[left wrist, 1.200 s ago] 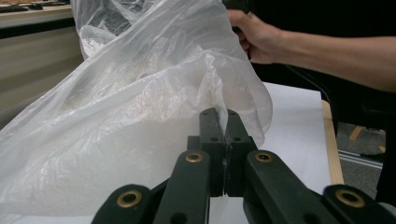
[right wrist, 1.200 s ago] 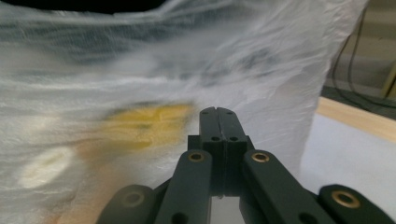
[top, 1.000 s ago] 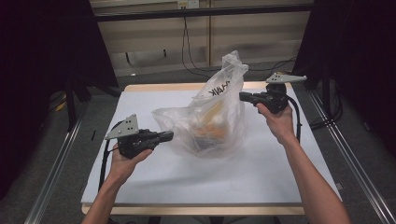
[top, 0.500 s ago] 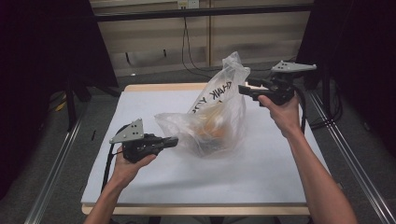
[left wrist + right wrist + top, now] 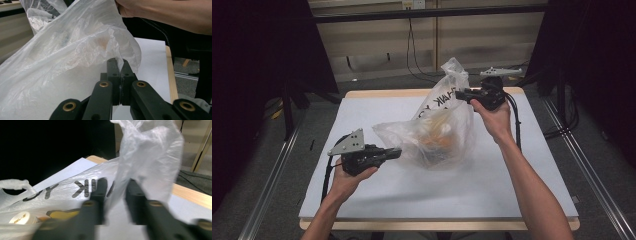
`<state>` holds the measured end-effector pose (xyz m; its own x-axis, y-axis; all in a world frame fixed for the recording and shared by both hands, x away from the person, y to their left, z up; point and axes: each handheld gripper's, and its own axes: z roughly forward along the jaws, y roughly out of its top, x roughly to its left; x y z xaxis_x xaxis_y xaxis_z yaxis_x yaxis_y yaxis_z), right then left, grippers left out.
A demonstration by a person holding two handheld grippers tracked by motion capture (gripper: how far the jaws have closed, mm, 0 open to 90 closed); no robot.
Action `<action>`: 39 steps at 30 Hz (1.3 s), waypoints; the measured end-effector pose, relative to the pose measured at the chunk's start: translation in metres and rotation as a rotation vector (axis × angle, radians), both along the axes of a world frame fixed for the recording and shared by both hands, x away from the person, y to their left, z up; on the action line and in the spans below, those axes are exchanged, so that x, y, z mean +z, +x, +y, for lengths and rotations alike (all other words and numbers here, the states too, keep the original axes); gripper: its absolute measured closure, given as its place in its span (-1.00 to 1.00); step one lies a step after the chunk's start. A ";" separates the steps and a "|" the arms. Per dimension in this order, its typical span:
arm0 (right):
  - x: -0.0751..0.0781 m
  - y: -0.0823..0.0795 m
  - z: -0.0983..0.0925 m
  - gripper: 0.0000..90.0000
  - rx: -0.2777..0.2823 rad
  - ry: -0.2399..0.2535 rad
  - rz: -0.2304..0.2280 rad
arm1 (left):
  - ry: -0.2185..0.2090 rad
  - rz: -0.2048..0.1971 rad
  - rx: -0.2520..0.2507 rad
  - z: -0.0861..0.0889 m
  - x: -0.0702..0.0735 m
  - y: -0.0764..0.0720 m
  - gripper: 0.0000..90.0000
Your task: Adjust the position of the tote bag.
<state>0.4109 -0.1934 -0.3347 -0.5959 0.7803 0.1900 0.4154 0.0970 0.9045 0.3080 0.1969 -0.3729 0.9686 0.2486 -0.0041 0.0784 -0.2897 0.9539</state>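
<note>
Presently a translucent plastic bag (image 5: pixel 437 132) printed with black lettering sits near the middle of the white table (image 5: pixel 522 200), held at two points. The left gripper (image 5: pixel 393 152) is low at the bag's near-left side; in the left gripper view its jaws are pressed together with a fold of film caught at their tips, so it appears to be pinching the bag's edge (image 5: pixel 125 56), most likely to anchor that side. The right gripper (image 5: pixel 460 93) is raised at the far right, and a bag handle (image 5: pixel 147 152) drapes between its jaws, which stand apart in the right gripper view; the film looks hooked rather than clamped, presumably to lift the mouth open. Inside the bag lie orange-yellow contents (image 5: pixel 439 135) and a white cap (image 5: pixel 21 218), not identifiable further. Compared with half a second ago, the right gripper has dropped slightly and moved in toward the bag, the handle peak is lower, and the left gripper has held roughly its position.
</note>
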 end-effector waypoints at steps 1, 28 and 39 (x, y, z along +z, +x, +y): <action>0.000 0.000 0.000 0.84 0.000 0.000 0.000 | 0.000 0.000 0.000 0.000 0.000 0.000 1.00; 0.057 -0.110 -0.074 1.00 0.017 0.087 -0.257 | -0.008 0.022 0.122 0.016 -0.008 0.001 1.00; 0.014 -0.110 -0.066 1.00 0.069 0.076 -0.151 | 0.028 0.055 0.147 0.023 -0.022 0.005 1.00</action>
<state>0.3012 -0.2594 -0.3207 -0.6735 0.7235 0.1514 0.2690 0.0490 0.9619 0.3132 0.2197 -0.3954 0.9203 0.3884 -0.0470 0.1734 -0.2973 0.9389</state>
